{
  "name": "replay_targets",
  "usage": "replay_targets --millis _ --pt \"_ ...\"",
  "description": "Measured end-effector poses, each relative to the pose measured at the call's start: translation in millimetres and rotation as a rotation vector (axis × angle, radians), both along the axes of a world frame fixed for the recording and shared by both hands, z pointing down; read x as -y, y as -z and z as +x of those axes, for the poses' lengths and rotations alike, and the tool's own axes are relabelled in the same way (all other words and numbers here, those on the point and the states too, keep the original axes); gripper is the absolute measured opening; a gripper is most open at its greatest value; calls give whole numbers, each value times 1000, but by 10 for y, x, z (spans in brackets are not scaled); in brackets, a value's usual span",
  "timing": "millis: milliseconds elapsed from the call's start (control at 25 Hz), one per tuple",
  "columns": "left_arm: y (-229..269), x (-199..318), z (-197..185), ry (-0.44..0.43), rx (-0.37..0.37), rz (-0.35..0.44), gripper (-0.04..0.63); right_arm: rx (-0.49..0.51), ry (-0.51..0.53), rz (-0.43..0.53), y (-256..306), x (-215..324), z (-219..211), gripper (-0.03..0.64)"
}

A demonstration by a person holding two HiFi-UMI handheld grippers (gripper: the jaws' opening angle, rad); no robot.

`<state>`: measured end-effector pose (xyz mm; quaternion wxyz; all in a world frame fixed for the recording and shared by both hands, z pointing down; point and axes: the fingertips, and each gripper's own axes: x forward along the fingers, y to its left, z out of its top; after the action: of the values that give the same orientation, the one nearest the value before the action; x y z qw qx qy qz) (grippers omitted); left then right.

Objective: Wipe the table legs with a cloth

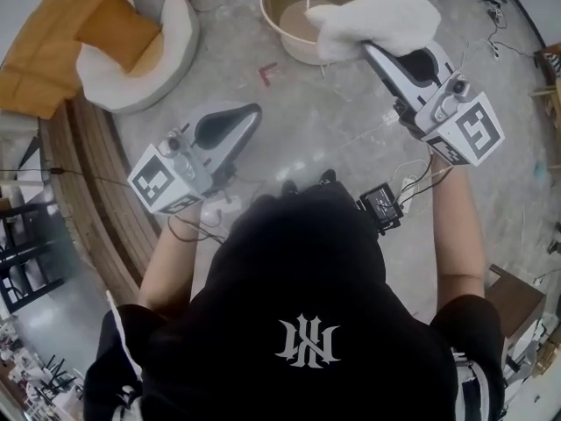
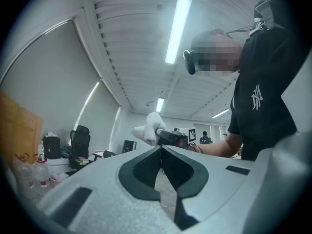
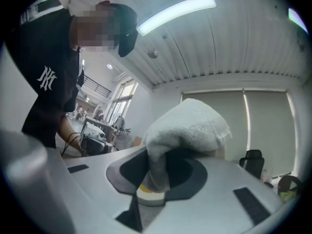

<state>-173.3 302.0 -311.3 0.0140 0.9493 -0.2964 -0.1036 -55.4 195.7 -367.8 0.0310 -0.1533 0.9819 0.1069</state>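
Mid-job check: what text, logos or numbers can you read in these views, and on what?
"NY", an interlocked white monogram: on the person's black shirt.
Left marker cube and right marker cube: coded squares only, no words.
Small black box by the cables: label too small to read.

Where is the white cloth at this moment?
The white cloth is clamped in the jaws of the right gripper, top right of centre in the head view, overlapping the right rim of the round basin.

Grey floor [image 1: 333,125] bears a beige basin [image 1: 282,42]; white round cushion [image 1: 180,33]; red scrap [image 1: 266,73]
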Motion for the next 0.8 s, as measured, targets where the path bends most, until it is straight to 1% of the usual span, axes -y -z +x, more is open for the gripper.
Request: replay_targets --millis 40,80,160,200,280,360,440,520,680,800 --pt "-11 -9 19 -3 3 -2 6 6 -18 -17 36 63 142 74" --pt "-20 -29 33 -4 7 -3 5 51 -28 -48 160 88 294 74" --pt "-15 -75 35 -4 15 -1 5 205 -11 -87 614 -27 544 74" --pt "4 -93 26 -5 19 7 5 264 4 -81 861 -137 611 74" --pt "81 -114 14 -4 27 35 5 310 17 -56 1215 -345 658 74" --pt "202 -123 19 8 35 66 5 313 12 -56 1371 -493 699 74" --pt "371 -136 19 29 42 94 5 311 -3 -78 1418 -613 767 74" --pt "565 -142 26 54 66 121 5 301 -17 -95 1417 -737 856 74" --pt "936 -116 64 125 119 207 5 238 -41 -82 1320 -899 1013 74" --pt "1083 -105 155 169 163 243 6 203 -43 -82 1116 -1016 1148 74"
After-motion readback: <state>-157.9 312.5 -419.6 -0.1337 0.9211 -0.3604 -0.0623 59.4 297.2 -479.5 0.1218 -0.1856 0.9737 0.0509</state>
